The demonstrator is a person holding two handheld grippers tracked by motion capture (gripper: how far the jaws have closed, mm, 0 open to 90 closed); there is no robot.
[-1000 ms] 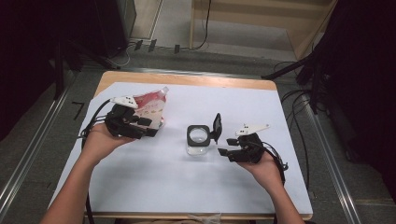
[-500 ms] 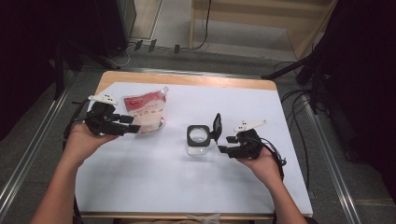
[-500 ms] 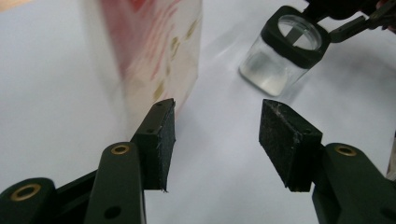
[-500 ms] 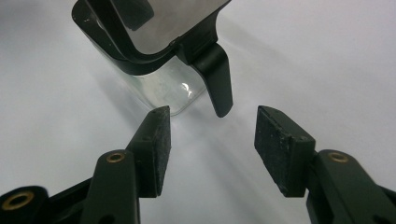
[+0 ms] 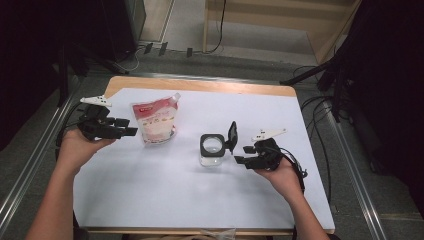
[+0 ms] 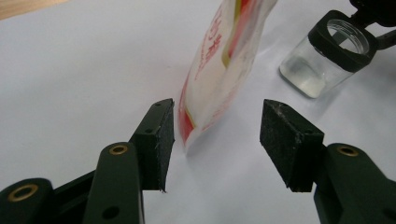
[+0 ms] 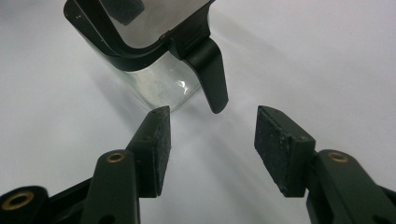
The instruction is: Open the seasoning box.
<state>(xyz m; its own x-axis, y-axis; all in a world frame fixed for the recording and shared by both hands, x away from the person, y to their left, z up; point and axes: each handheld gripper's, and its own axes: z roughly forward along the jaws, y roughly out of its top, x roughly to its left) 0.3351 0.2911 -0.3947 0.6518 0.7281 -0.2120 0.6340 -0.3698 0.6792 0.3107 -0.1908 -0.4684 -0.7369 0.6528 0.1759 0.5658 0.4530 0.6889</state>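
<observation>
A white sheet [image 5: 150,200] covers most of the wooden table [image 5: 200,86], and on it sit two things: a red-and-white pouch [image 5: 155,120] toward ten o'clock from the sheet's centre, lying flat with its spout corner pointing to about one o'clock, and a clear square jar [image 5: 211,150] near the centre, its black hinged lid [image 5: 232,135] flipped up and standing open on the three o'clock side. The left gripper [image 5: 120,131] is held at nine o'clock of the pouch, just beside it, its jaws aimed toward three o'clock; in the left gripper view the left gripper [image 6: 215,140] has its two black pads spread wide with nothing between them, the pouch [image 6: 224,70] rising just beyond at twelve o'clock and the jar [image 6: 327,60] farther off at two o'clock. The right gripper [image 5: 242,161] sits at about four o'clock of the jar, close to it but apart, pointing toward nine o'clock. In the right gripper view the right gripper [image 7: 212,140] is likewise spread and empty, and the jar [image 7: 154,84] stands just ahead at eleven o'clock, the lid's black tab [image 7: 212,79] hanging down toward the gap between the pads without touching them.
</observation>
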